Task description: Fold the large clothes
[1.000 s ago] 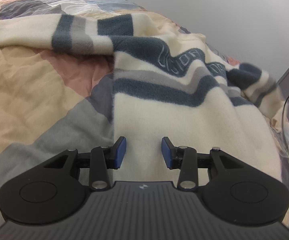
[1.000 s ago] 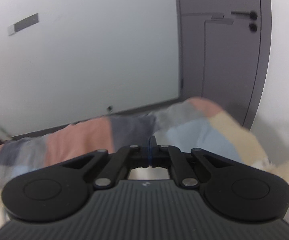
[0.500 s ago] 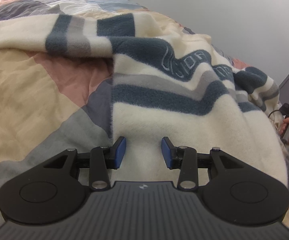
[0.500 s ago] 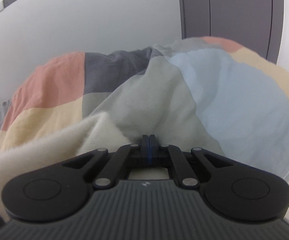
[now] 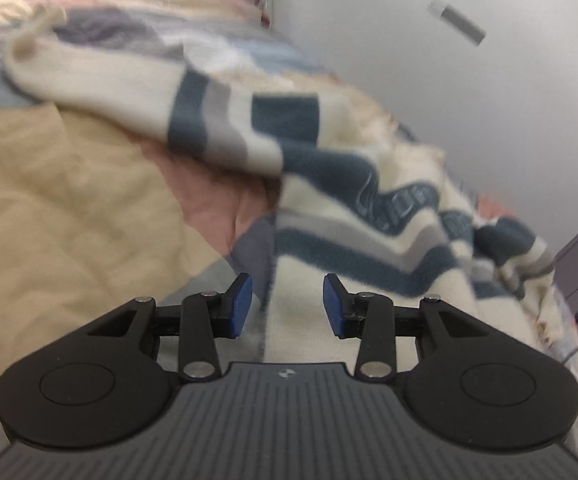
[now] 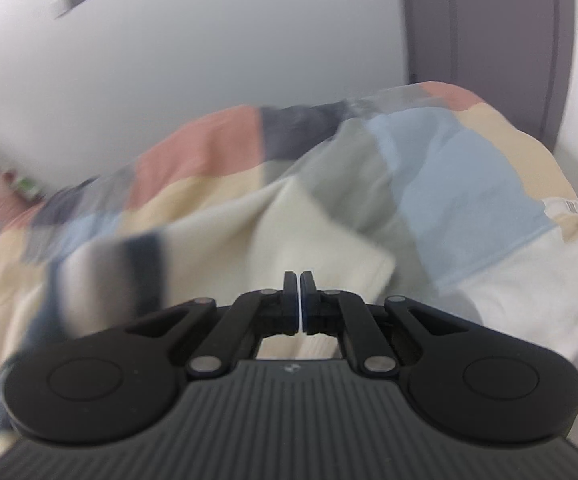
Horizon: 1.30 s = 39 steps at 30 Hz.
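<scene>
Left gripper (image 5: 287, 306) stood open over the striped fleece garment (image 5: 369, 216) (blurred), which lay spread on the patchwork bedcover (image 5: 69, 200); right gripper (image 6: 300, 304) was closed, holding nothing.

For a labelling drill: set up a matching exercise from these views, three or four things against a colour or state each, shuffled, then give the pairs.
Things:
1. left gripper
2. right gripper
3. cream fleece sweater with navy and grey stripes
4. patchwork bed cover

States:
A. jaws shut, nothing between
B. spread out on the bed
C. jaws apart, empty
D. pastel blocks, lying under the garment

Pairs: 1-C, 2-A, 3-B, 4-D
</scene>
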Each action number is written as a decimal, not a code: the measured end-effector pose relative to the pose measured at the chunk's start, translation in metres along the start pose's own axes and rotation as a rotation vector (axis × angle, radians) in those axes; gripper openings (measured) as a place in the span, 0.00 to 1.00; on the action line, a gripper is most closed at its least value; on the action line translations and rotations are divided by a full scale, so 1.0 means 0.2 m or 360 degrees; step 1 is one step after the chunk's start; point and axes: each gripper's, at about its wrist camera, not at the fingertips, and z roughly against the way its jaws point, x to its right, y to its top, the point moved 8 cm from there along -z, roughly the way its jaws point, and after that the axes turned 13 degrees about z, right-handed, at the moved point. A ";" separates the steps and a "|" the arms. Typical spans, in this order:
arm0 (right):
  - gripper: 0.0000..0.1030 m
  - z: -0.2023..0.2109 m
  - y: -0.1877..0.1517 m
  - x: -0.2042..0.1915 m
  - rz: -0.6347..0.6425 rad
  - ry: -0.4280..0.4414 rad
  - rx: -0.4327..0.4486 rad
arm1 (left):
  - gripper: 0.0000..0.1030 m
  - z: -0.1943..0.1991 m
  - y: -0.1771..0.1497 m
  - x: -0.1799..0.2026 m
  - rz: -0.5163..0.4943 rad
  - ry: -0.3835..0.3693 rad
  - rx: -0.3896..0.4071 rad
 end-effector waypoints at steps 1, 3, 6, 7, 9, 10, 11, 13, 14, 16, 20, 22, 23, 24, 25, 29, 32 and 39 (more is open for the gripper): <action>0.05 0.07 -0.03 -0.03 0.0006 0.0058 -0.0016 | 0.43 0.04 0.00 0.01 -0.0005 -0.0019 0.0009; 0.06 0.19 -0.13 -0.08 -0.0007 0.0152 -0.0063 | 0.43 0.10 0.00 0.01 0.0041 -0.0066 -0.0004; 0.21 0.35 -0.28 -0.15 -0.0042 0.0259 -0.0186 | 0.43 0.19 -0.02 0.00 0.0080 -0.0099 -0.0046; 0.42 0.39 -0.33 -0.17 -0.0051 0.0285 -0.0214 | 0.44 0.21 -0.04 0.00 0.0096 -0.0111 -0.0074; 0.67 0.48 -0.41 -0.20 -0.0009 0.0357 -0.0210 | 0.47 0.24 -0.09 -0.02 0.0117 -0.0132 -0.0148; 0.68 0.51 -0.45 -0.22 0.0036 0.0388 -0.0207 | 0.47 0.25 -0.12 -0.03 0.0121 -0.0138 -0.0176; 0.67 0.54 -0.50 -0.23 0.0073 0.0408 -0.0218 | 0.48 0.26 -0.15 -0.03 0.0109 -0.0147 -0.0210; 0.67 0.56 -0.59 -0.25 0.0120 0.0497 -0.0264 | 0.48 0.26 -0.21 -0.04 0.0094 -0.0136 -0.0286; 0.67 0.57 -0.65 -0.26 0.0137 0.0554 -0.0305 | 0.49 0.25 -0.24 -0.05 0.0097 -0.0137 -0.0321; 0.67 0.56 -0.75 -0.29 0.0157 0.0652 -0.0394 | 0.50 0.25 -0.30 -0.07 0.0100 -0.0109 -0.0392; 0.67 0.49 -0.96 -0.32 0.0239 0.0732 -0.0570 | 0.50 0.24 -0.40 -0.11 0.0219 -0.0085 -0.0536; 0.67 0.46 -1.03 -0.32 0.0200 0.0765 -0.0599 | 0.50 0.24 -0.45 -0.14 0.0273 -0.0087 -0.0599; 0.68 0.45 -1.04 -0.32 0.0181 0.0781 -0.0587 | 0.50 0.24 -0.47 -0.14 0.0300 -0.0099 -0.0629; 0.68 0.45 -1.05 -0.33 0.0169 0.0797 -0.0574 | 0.50 0.25 -0.49 -0.15 0.0317 -0.0111 -0.0647; 0.67 0.45 -1.05 -0.34 0.0165 0.0815 -0.0560 | 0.50 0.26 -0.50 -0.15 0.0325 -0.0116 -0.0654; 0.57 0.43 -1.04 -0.37 0.0190 0.0874 -0.0537 | 0.50 0.27 -0.58 -0.13 0.0355 -0.0142 -0.0749; 0.39 0.44 -1.03 -0.39 0.0244 0.0855 -0.0513 | 0.49 0.27 -0.64 -0.11 0.0350 -0.0163 -0.0817; 0.14 0.49 -1.01 -0.43 0.0413 0.0809 -0.0527 | 0.16 0.27 -0.63 -0.08 0.0306 -0.0202 -0.0856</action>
